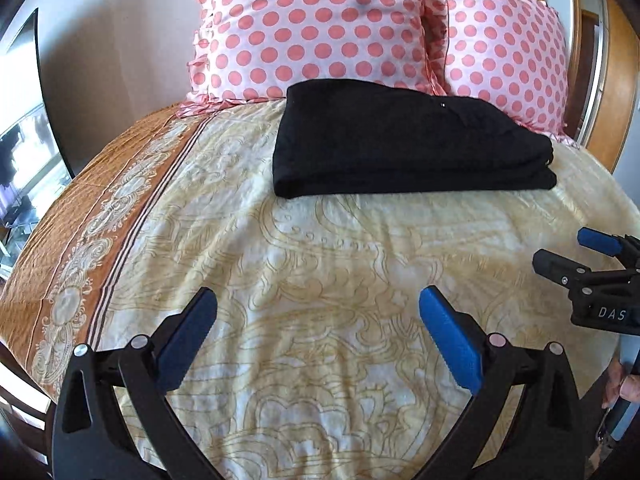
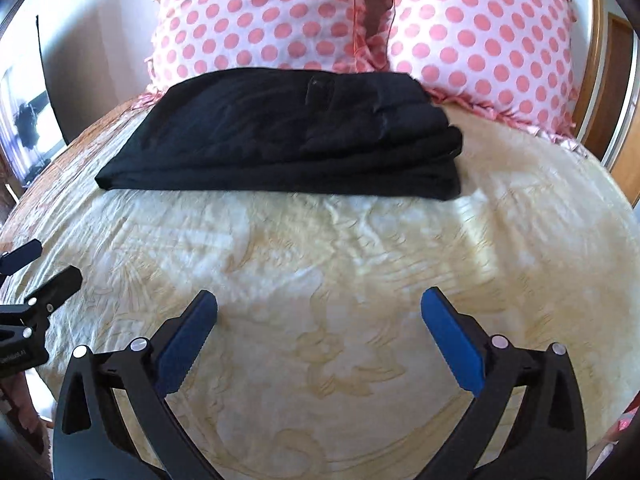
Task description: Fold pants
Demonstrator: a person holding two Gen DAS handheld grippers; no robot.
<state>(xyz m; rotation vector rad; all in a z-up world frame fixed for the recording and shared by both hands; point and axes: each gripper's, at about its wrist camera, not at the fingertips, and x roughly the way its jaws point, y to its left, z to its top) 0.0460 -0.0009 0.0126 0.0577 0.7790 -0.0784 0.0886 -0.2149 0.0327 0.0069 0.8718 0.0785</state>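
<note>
Pants [image 1: 408, 140] lie folded in a compact black stack on the far bed [image 1: 320, 280], by the pillows [image 1: 312, 28]; folding looks done. Left gripper [image 1: 318, 336] and right gripper [image 2: 320, 336] fingers spread wide, empty.

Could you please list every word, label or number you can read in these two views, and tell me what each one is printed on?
"DAS": white letters on the black body of the right gripper, seen at the right edge of the left wrist view; the word may run on out of frame.
Small white print on the left gripper, at the left edge of the right wrist view: too small and cut off to read.
Pants, pillows and bedspread: no text.
</note>
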